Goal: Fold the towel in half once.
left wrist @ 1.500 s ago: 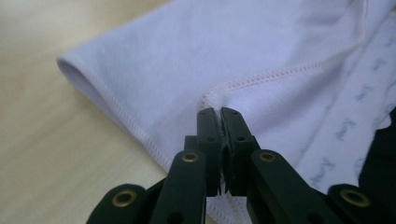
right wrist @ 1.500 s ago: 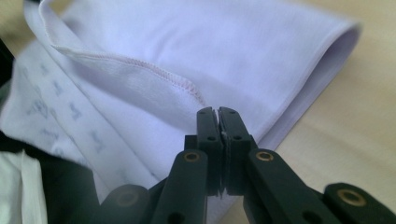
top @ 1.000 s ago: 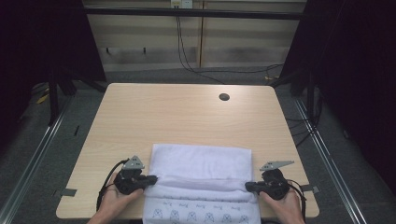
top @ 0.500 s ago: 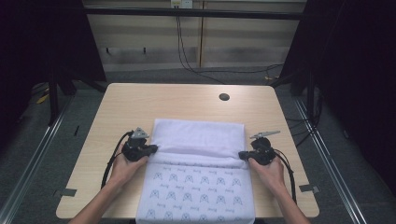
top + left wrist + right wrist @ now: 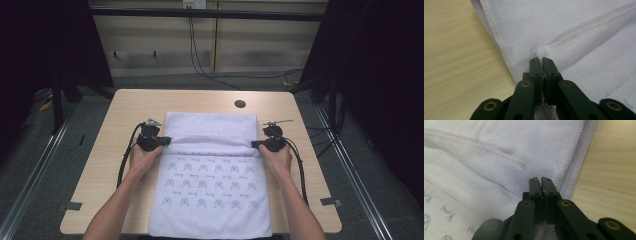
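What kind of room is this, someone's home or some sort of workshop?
Most likely a lab or recording booth, not a home: a bare wooden table hemmed by dark curtains, loose cables behind it, and a person working a towel with cabled grippers.

The towel [image 5: 210,175] lies on the table [image 5: 125,107], in the middle, and its near end hangs over the near edge. The left gripper [image 5: 162,141] is at the left side of the towel and the right gripper [image 5: 256,144] at the right side, both at the folded edge that runs across it. Behind the towel, toward the right, a hole [image 5: 240,104] is in the table.
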